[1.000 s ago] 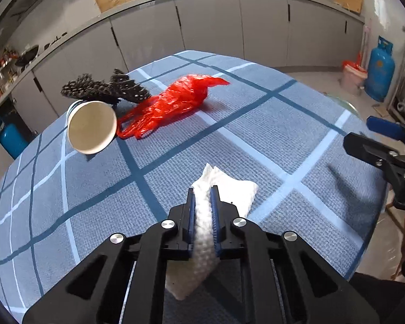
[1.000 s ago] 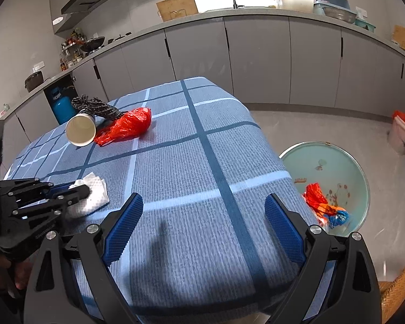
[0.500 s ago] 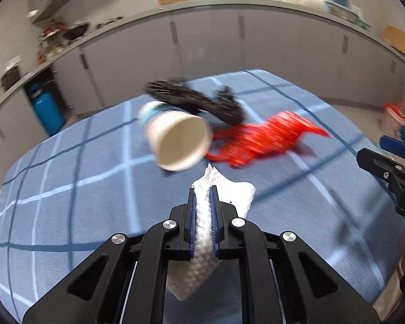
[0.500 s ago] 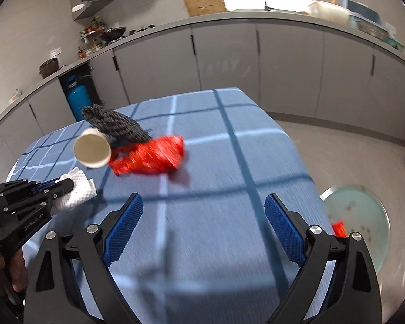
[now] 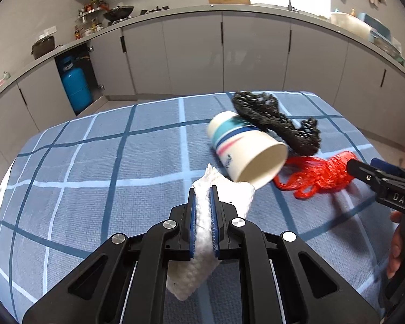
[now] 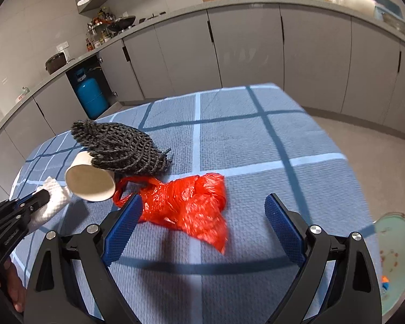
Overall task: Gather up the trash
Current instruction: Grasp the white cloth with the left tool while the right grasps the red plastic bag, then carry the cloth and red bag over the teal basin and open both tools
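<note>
Left claw (image 5: 202, 197) clamped on a white paper towel (image 5: 199, 232), right claw (image 6: 202, 216) spread wide — empty.
Towel held above the checked desk (image 5: 94, 167); paper cup (image 5: 245, 151) lies on its side mid-desk, touching a black knitted cloth (image 5: 278, 121) toward the far edge, red plastic bag (image 6: 186, 205) just beside the cup, under the right claw. A basin (image 6: 399, 243) sits on the floor off the desk's right edge.
</note>
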`<state>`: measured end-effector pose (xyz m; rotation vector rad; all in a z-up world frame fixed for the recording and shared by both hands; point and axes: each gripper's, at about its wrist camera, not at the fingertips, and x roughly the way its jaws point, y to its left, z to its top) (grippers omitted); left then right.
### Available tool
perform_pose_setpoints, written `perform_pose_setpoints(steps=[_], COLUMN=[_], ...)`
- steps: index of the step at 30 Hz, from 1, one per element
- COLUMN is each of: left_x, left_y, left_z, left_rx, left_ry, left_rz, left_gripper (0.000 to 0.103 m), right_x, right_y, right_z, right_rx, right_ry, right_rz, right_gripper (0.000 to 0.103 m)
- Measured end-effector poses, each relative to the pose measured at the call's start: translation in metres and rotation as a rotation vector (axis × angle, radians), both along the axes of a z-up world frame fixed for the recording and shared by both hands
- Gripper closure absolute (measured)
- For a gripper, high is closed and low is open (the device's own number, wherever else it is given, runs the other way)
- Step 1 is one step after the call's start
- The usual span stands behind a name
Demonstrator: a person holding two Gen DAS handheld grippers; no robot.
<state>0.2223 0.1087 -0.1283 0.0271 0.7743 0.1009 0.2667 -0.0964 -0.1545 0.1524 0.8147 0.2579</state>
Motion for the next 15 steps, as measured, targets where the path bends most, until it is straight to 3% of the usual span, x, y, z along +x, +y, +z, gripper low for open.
perform_pose_setpoints(steps=[1, 2, 3, 6, 11, 15], left_x=[0.001, 0.002, 0.003, 0.002, 0.0, -0.006], left_y=[0.001, 0.002, 0.003, 0.001, 0.003, 0.002], left_z=[0.0, 0.0, 0.001, 0.004, 0.012, 0.026], left_rx=[-0.003, -0.004, -0.006, -0.004, -0.008, -0.015], left_ry=[0.0, -0.001, -0.002, -0.013, -0.034, -0.061], left_rz=[0.004, 0.007, 0.008, 0.007, 0.01, 0.009], left_gripper=[0.092, 0.092, 0.092, 0.092, 0.092, 0.092], right_x=[0.003, 0.006, 0.008, 0.007, -0.011, -0.028], right_y=[0.0, 0.001, 0.001, 0.004, 0.002, -0.006], right_z=[-0.003, -0.006, -0.009, -0.01, 0.001, 0.014], right_rx=[0.008, 0.032, 0.051, 0.06, 0.064, 0.069], right_ry=[0.009, 0.031, 0.05, 0.064, 0.018, -0.026], right_rz=[0.0, 0.014, 0.031, 0.066, 0.093, 0.085], right_gripper=[0.014, 0.025, 0.044, 0.069, 0.079, 0.08])
